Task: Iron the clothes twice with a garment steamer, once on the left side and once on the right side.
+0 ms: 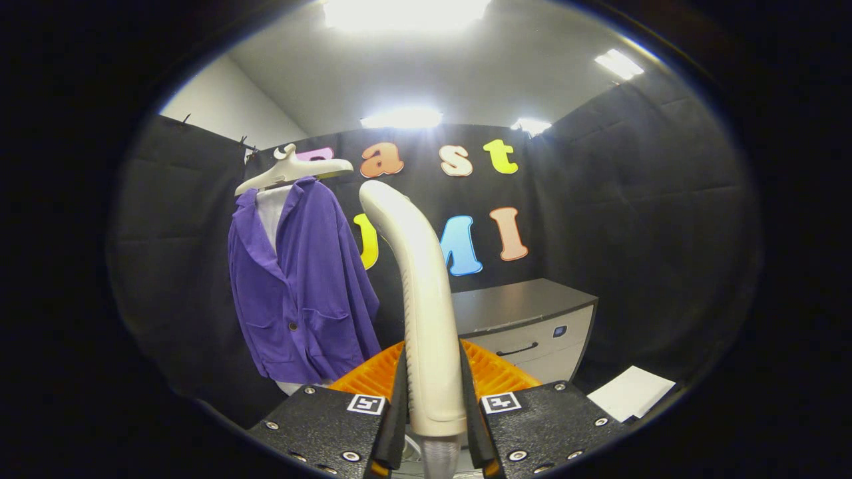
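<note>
My gripper [432,399] is shut on the cream handle of the garment steamer [419,286], which rises upright between the fingers and curves away to the left at its top. A purple jacket [299,286] over a white shirt hangs on a white hanger [293,171] to the left, beyond the fingers and farther off than the steamer. The jacket's front faces me, with a button and two pockets showing. The steamer's head is turned away, so its face is hidden. The steamer stands apart from the jacket.
An orange ribbed surface [496,372] lies just behind the fingers. A grey cabinet with a drawer handle [526,319] stands beyond to the right. A white sheet [632,392] lies low on the right.
</note>
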Motion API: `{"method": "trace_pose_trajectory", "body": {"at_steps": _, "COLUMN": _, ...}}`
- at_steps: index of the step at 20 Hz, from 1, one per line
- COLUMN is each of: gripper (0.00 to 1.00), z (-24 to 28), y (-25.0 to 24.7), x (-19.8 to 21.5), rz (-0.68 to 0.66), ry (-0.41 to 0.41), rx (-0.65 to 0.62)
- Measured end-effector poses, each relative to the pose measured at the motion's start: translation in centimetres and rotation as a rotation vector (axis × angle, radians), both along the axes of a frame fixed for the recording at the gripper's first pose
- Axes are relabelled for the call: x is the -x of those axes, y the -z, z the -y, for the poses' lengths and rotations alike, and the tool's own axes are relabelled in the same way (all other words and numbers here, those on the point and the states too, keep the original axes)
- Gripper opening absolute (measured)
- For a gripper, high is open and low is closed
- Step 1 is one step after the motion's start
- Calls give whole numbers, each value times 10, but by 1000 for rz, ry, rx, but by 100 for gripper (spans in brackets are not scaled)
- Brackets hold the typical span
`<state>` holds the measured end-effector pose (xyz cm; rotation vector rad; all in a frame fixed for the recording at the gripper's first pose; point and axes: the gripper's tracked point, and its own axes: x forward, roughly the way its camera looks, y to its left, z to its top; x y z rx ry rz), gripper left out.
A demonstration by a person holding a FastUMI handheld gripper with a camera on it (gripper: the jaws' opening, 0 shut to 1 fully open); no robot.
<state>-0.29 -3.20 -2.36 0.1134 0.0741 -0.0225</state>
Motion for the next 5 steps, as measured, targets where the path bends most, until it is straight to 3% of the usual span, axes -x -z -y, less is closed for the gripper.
{"method": "trace_pose_trajectory", "body": {"at_steps": 5, "gripper": 38, "z": 1, "y": 9, "x": -2, "rz": -39, "ry": -25, "rx": -22}}
